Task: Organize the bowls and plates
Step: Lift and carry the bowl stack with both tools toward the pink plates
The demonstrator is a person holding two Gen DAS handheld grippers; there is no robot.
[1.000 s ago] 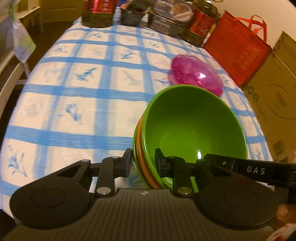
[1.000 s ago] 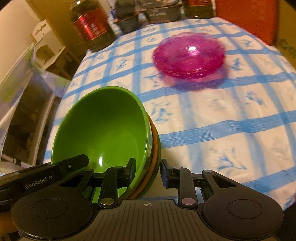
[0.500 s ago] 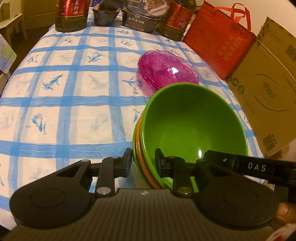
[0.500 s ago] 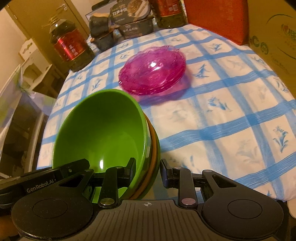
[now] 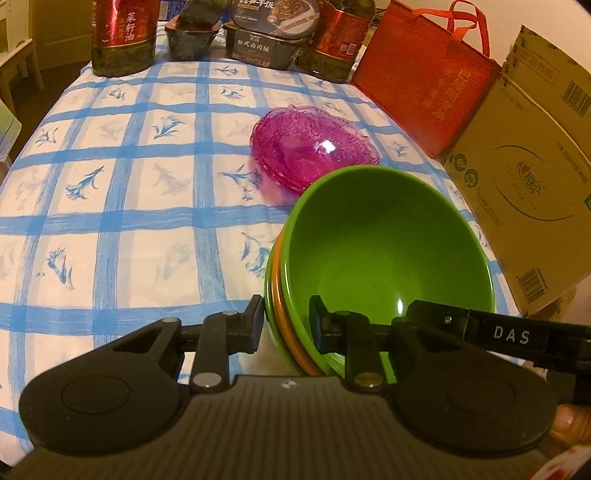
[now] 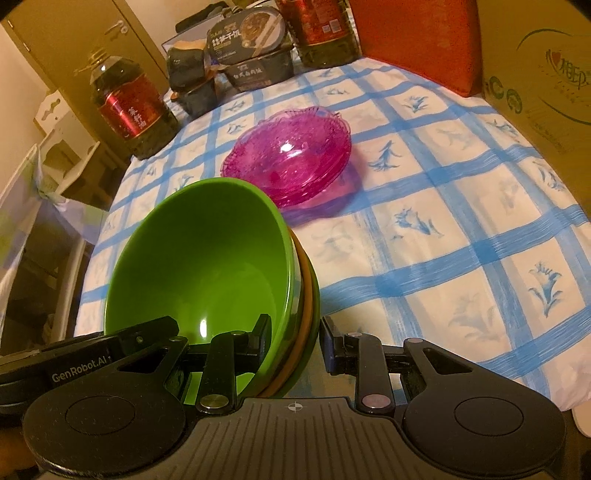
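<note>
A stack of bowls [image 5: 388, 254], green on top with an orange one and another green one beneath, hangs tilted above the checked tablecloth. My left gripper [image 5: 286, 325] is shut on its left rim, one finger outside and one inside. My right gripper [image 6: 295, 339] is shut on the opposite rim of the same bowl stack [image 6: 207, 266]. Each gripper shows in the other's view, reaching over the green bowl. A stack of pink glass plates [image 5: 314, 147] lies on the cloth just beyond the bowls, the pink plates [image 6: 288, 155] apart from them.
The table [image 5: 110, 206] has a blue-checked cloth. Oil bottles [image 5: 123, 35], boxed meals [image 5: 273, 33] and a second oil bottle [image 5: 340, 37] line its far edge. A red bag [image 5: 424, 81] and a cardboard box [image 5: 528, 177] stand at the right. A white chair [image 6: 62, 147] is left of the table.
Both grippers have carried the bowl stack forward over the table toward the pink plates, which now sit closer to the bowls' far rim. The grips have not changed.
</note>
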